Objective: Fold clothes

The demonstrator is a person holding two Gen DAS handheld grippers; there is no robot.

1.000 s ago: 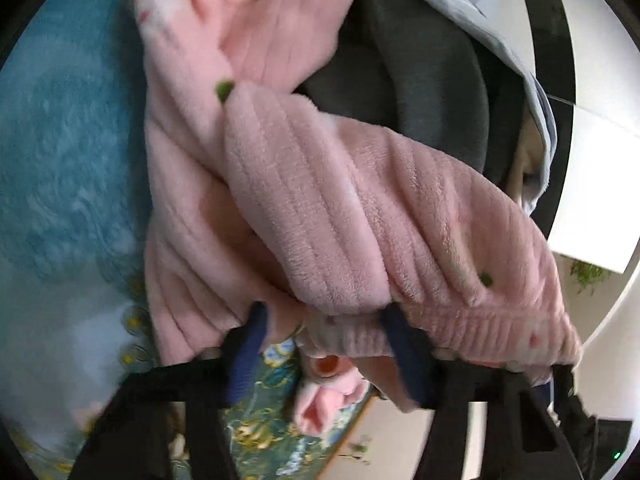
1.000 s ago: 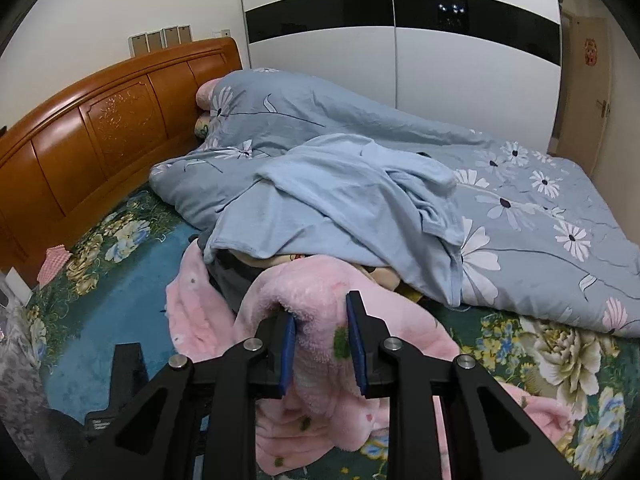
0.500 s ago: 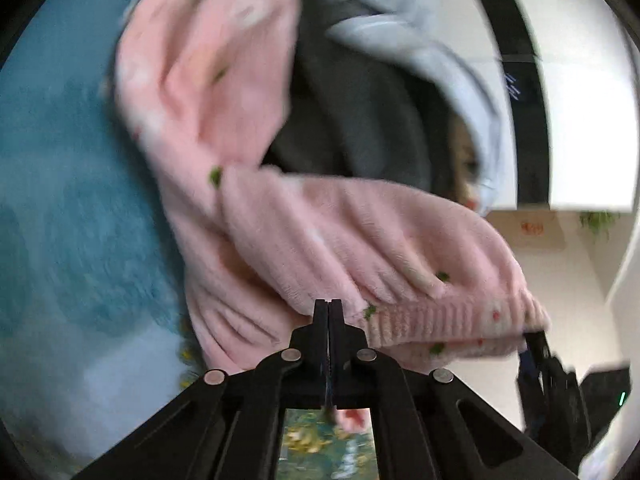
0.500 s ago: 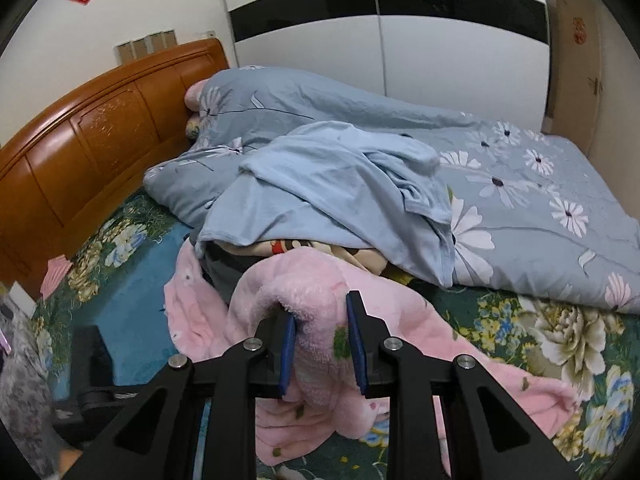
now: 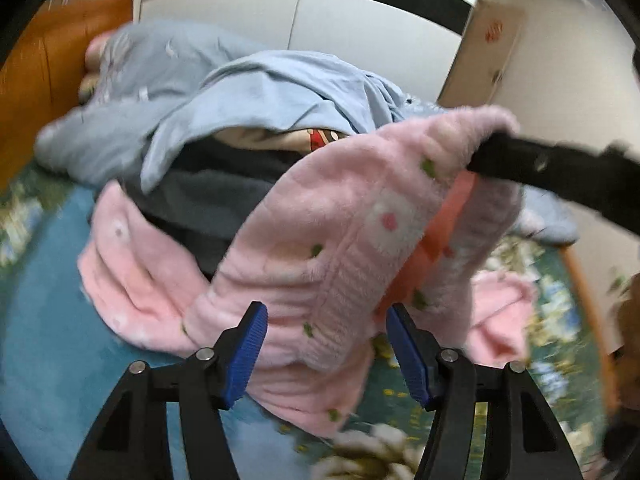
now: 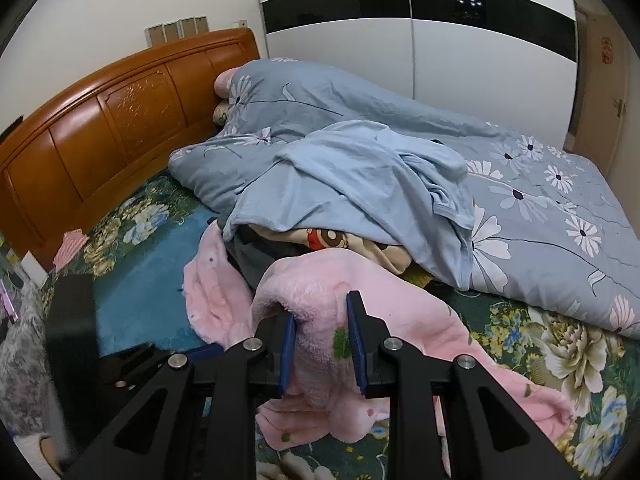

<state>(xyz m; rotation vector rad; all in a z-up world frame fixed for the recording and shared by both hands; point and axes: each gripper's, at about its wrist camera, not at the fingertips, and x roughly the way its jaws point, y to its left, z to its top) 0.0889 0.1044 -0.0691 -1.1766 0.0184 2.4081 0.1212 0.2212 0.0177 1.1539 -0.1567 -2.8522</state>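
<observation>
Two grippers, one garment, entered from frame left to frame right.

Left gripper (image 5: 326, 354): lower centre of the left wrist view, blue pads standing wide apart, with the ribbed hem of the pink fleece garment (image 5: 344, 248) lying between them but not pinched; judged as placed to take a second hold.

Pink fleece garment: centre of both views, raised in a hump off the floral bedspread (image 6: 560, 344), its remainder trailing down to lower right.

Right gripper (image 6: 320, 340): lower centre of the right wrist view, pads clamped on a thick bunch of the fleece, apparently lifting it clear of the pile.

Pile behind: light blue garment (image 6: 360, 176) draped over dark and printed items, mid-frame.

Wooden headboard (image 6: 100, 128): upper left.

Floral duvet (image 6: 540, 184): right.
</observation>
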